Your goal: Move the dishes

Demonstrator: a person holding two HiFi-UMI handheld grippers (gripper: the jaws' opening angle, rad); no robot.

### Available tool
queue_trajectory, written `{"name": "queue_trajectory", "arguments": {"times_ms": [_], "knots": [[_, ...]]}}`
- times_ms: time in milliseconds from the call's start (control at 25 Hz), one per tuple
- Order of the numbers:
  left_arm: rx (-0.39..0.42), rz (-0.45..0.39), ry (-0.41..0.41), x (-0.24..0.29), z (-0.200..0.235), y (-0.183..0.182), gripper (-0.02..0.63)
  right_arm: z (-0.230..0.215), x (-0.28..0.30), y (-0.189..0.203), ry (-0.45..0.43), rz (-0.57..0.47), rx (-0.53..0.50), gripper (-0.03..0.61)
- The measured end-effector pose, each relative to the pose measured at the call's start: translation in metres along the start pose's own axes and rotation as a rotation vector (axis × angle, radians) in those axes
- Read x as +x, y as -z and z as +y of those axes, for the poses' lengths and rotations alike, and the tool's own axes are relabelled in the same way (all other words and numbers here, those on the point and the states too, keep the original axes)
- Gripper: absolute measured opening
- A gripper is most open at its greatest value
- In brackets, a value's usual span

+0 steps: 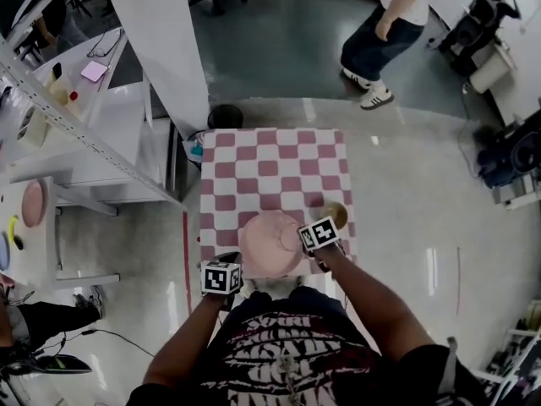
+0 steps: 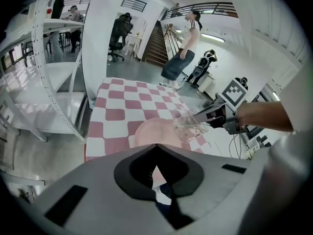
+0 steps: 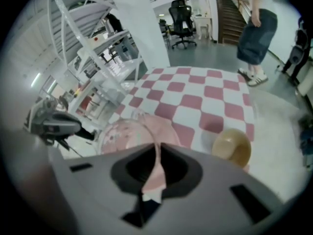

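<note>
A pink plate (image 1: 269, 244) lies at the near edge of the red-and-white checked table (image 1: 270, 163). A tan bowl (image 1: 336, 215) stands to its right, also seen as the tan bowl (image 3: 232, 148) in the right gripper view. My right gripper (image 3: 157, 148) is shut on the rim of a clear glass bowl (image 3: 122, 136), held just over the pink plate (image 3: 164, 126). The left gripper view shows that glass bowl (image 2: 188, 125) hanging from the right gripper (image 2: 196, 117). My left gripper (image 1: 223, 276) hovers off the table's near left corner, jaws together with nothing between them.
A white shelving rack (image 1: 76, 134) and a white pillar (image 1: 161, 41) stand left of the table. A dark round stool (image 1: 225, 117) sits at the table's far edge. A person (image 1: 385, 32) walks on the floor beyond, and office gear is at the far right.
</note>
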State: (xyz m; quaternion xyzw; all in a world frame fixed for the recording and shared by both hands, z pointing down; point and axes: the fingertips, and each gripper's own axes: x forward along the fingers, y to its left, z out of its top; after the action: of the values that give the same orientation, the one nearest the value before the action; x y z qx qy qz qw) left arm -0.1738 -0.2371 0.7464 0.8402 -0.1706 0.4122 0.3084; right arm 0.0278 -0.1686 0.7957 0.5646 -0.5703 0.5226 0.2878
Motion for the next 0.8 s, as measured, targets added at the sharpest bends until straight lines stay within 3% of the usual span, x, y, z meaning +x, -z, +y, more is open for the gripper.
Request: {"name": "queue_trajectory", "arguments": {"times_ms": [520,800], "knots": [[-0.016,-0.007,-0.034,0.052,-0.099,-0.02,0.025,-0.115,-0.04,0.094,-0.001,0.065,0.005,0.049],[-0.081,-0.042,-0.119,0.056,-0.116,-0.019,0.025,-0.156,-0.025,0.121,0.007,0.122,-0.049,0.049]]}}
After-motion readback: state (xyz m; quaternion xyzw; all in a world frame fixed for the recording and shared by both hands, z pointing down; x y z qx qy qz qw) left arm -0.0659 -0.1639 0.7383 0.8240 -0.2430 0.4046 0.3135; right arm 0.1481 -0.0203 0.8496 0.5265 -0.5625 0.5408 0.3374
